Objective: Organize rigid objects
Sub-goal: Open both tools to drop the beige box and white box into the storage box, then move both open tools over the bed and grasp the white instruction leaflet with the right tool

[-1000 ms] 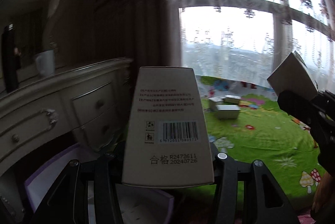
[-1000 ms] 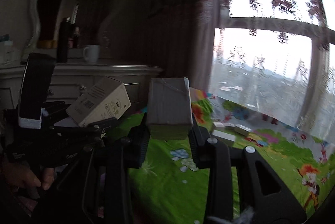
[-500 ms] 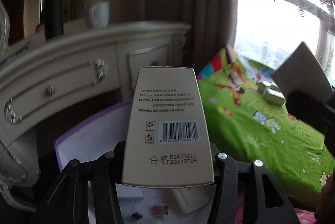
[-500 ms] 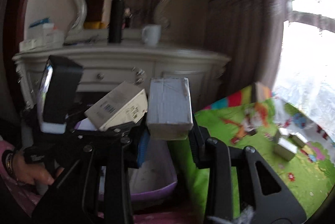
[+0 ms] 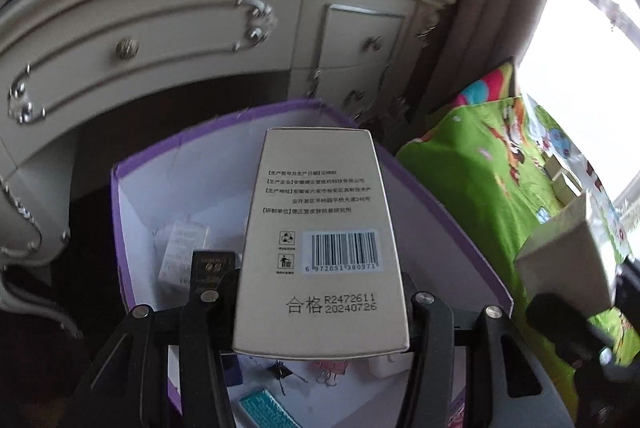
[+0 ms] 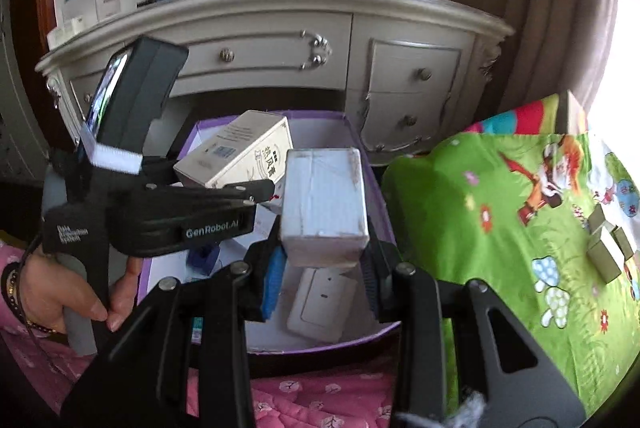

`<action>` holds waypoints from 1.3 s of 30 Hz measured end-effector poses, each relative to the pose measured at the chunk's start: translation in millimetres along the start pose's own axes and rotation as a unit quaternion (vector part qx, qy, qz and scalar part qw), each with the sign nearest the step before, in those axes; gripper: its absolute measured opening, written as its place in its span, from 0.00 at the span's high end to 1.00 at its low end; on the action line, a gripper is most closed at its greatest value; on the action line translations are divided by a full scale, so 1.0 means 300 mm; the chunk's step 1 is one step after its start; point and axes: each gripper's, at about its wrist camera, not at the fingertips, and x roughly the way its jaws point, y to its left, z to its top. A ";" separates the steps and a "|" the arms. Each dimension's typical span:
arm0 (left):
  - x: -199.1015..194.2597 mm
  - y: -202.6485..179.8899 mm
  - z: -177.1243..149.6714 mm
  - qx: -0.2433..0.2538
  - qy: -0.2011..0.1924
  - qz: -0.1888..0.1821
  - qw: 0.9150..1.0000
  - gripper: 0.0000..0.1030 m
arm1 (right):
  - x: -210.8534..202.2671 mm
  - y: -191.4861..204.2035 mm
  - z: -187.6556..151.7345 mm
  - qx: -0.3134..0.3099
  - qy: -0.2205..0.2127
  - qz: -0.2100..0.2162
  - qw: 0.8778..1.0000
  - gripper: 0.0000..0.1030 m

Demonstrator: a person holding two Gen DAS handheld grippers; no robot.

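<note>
Cardboard in both grips: beige barcode box (image 5: 320,220) clamped across its narrow width by the left gripper (image 5: 320,294), long axis straight out along the fingers and tipped down toward the far wall of the purple bin (image 5: 116,212). Scuffed white box (image 6: 324,196) pinched the same way between the blue-padded jaws of the right gripper (image 6: 323,268), long axis likewise forward and down. Bin directly beneath and slightly ahead of both loads, open side up, just in front of the cream dresser (image 6: 280,28) and touching or nearly touching the edge of the green mat (image 6: 480,228) on its right. From the right wrist view, left load over the bin's far left half, tilted with one corner high; right load over the near right half, straight above a white switch plate (image 6: 320,304) lying flat on the bin floor. From the left wrist view, a small pale carton (image 5: 182,252) on the floor to the left of the beige box, bare white floor ahead of its far end. Probably a short drop remaining for either hand; no telling from these views which load hangs lower. Likely best lowered nose first along that long axis, then released, with the left load kept toward the bare far floor and the right one clear of the right wall. More small boxes (image 6: 604,252) well apart on the mat, not yet gathered.
</note>
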 end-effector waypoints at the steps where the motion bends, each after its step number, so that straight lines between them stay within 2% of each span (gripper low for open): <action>1: 0.006 0.004 0.000 -0.002 0.002 0.002 1.000 0.49 | 0.015 0.006 -0.003 -0.002 0.006 0.004 1.000 0.63; 12: 0.033 0.029 -0.006 -0.016 0.015 0.054 0.998 0.47 | 0.090 0.053 -0.043 -0.010 0.020 0.046 0.999 0.62; 13: 0.032 0.027 -0.005 -0.015 0.013 0.064 0.998 0.45 | 0.092 0.052 -0.048 -0.008 0.022 0.050 0.998 0.58; 14: 0.028 0.024 -0.004 -0.014 0.010 0.073 0.997 0.35 | 0.092 0.046 -0.052 -0.003 0.021 0.050 0.999 0.46; 15: 0.025 0.021 -0.002 -0.014 0.008 0.078 0.997 0.26 | 0.091 0.037 -0.055 0.004 0.019 0.047 0.999 0.41; 16: 0.019 0.017 0.001 -0.014 0.003 0.081 0.997 0.23 | 0.088 0.019 -0.060 0.016 0.014 0.045 0.999 0.29; 17: 0.010 0.011 0.003 -0.012 -0.005 0.082 0.997 0.19 | 0.085 -0.001 -0.064 0.027 0.010 0.045 0.999 0.25; 21: -0.002 -0.030 0.009 0.002 -0.016 0.080 0.997 0.19 | 0.057 -0.115 -0.083 0.086 0.000 0.024 0.996 0.25; 26: 0.024 -0.123 0.017 0.018 -0.011 0.042 0.999 0.18 | 0.007 -0.324 -0.146 0.179 -0.004 -0.044 0.983 0.20; 28: 0.042 -0.184 0.031 0.029 -0.008 0.014 0.999 0.18 | -0.018 -0.422 -0.179 0.209 -0.003 -0.081 0.975 0.18; 31: 0.082 -0.309 0.057 0.060 0.010 -0.043 0.997 0.18 | -0.073 -0.580 -0.240 0.260 0.003 -0.137 0.956 0.14; 34: 0.134 -0.470 0.070 0.100 0.037 -0.105 0.989 0.18 | -0.114 -0.764 -0.300 0.310 0.014 -0.184 0.933 0.13; 37: 0.199 -0.638 0.069 0.131 0.058 -0.156 0.977 0.17 | -0.120 -0.937 -0.359 0.360 0.026 -0.207 0.909 0.13; 39: 0.252 -0.761 0.057 0.166 0.075 -0.181 0.967 0.17 | -0.109 -1.040 -0.384 0.374 0.034 -0.206 0.903 0.13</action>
